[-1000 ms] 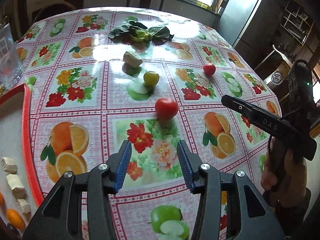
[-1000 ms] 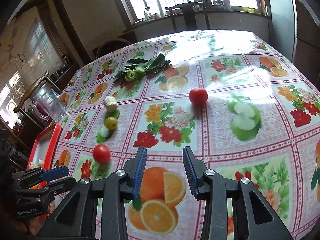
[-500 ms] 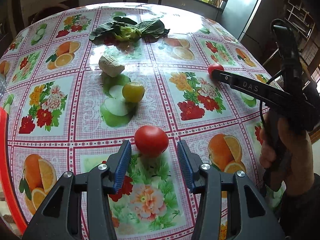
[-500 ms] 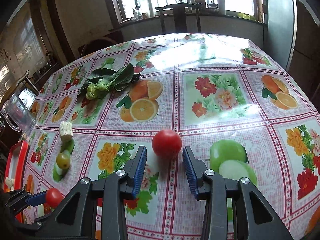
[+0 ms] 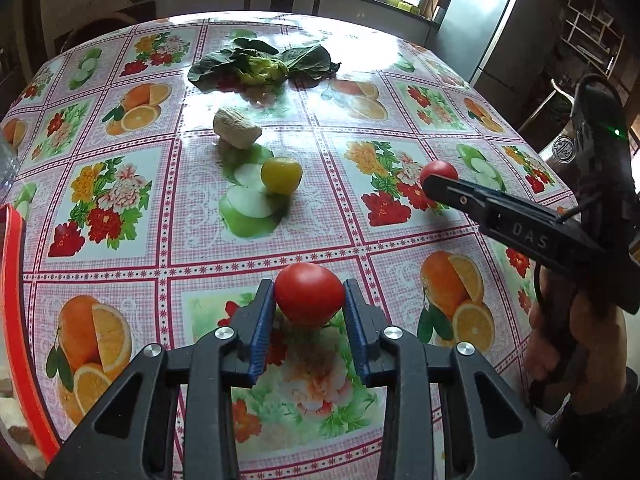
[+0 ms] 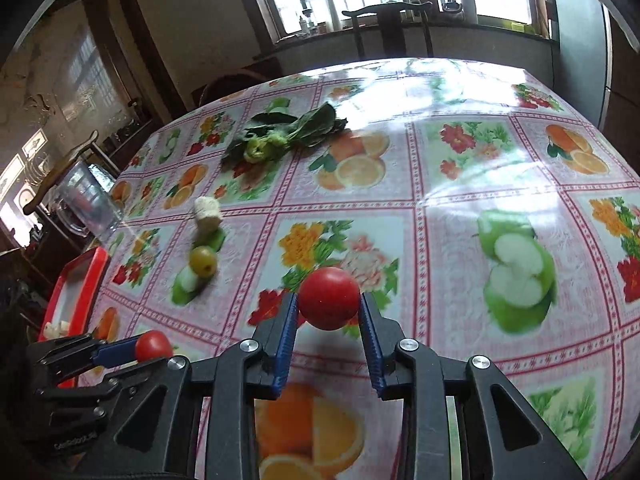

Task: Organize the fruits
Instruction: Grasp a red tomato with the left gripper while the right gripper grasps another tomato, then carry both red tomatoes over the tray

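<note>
both tongs grip a tomato each. low in the left wrist view, the left tongs [image 5: 309,300] have their blue pads pressed against either side of a red tomato [image 5: 309,294], which sits at the fingertips just over a flower square of the bench [image 5: 120,248] cloth. at the right of that same frame the right tongs [image 5: 434,184] reach in from the side, held by the person's hand [image 5: 576,344], with a second red tomato [image 5: 439,170] at their tip.

low and centre in the right wrist view, the right tongs [image 6: 329,308] are closed on that second tomato [image 6: 329,298], pads touching it on both sides; i cannot tell whether it is lifted off the cloth. at the lower left of this frame the left tongs [image 6: 140,354] show side-on with their own tomato [image 6: 153,346] at the blue tip.

across the middle of the left wrist view, a yellow-green fruit [image 5: 281,175] rests on a printed apple square, and just beyond it, toward the upper part of the frame, lies a pale, rough chunk [image 5: 236,133]. further up sits a bunch of leafy greens [image 5: 264,65]. a red tray [image 5: 16,280] runs along the left edge of the frame; in the right wrist view the tray [image 6: 86,276] is at the left with small pale pieces inside, and a clear glass jug [image 6: 86,200] stands above it.
</note>
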Available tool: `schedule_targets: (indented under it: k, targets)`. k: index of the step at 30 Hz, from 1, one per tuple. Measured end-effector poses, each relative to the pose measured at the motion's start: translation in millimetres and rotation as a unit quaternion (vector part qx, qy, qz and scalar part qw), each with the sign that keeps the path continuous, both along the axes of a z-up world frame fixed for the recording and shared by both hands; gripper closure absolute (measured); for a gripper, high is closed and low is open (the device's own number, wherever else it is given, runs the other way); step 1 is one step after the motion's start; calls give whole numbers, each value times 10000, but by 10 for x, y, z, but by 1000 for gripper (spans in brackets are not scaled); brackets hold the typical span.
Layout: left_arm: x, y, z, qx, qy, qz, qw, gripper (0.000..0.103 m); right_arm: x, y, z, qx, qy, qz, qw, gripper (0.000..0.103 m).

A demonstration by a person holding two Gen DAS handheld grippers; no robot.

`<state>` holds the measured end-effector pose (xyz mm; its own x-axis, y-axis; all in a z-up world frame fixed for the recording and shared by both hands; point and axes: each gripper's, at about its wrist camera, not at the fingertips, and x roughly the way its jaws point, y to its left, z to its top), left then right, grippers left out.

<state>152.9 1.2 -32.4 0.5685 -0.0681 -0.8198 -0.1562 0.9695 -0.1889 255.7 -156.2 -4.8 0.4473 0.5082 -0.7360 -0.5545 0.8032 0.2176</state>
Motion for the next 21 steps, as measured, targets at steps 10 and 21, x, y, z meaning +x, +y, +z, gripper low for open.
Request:
schedule_targets:
  k: [10, 21]
  targets:
    - [-494, 152, 123, -38, -188, 244, 9995, 71, -737, 93, 122, 225, 87, 449, 9987, 72]
    - [-1069, 397, 268, -7, -407, 594, 9974, 71, -1402, 349, 215, 406, 167, 948, 9945, 72]
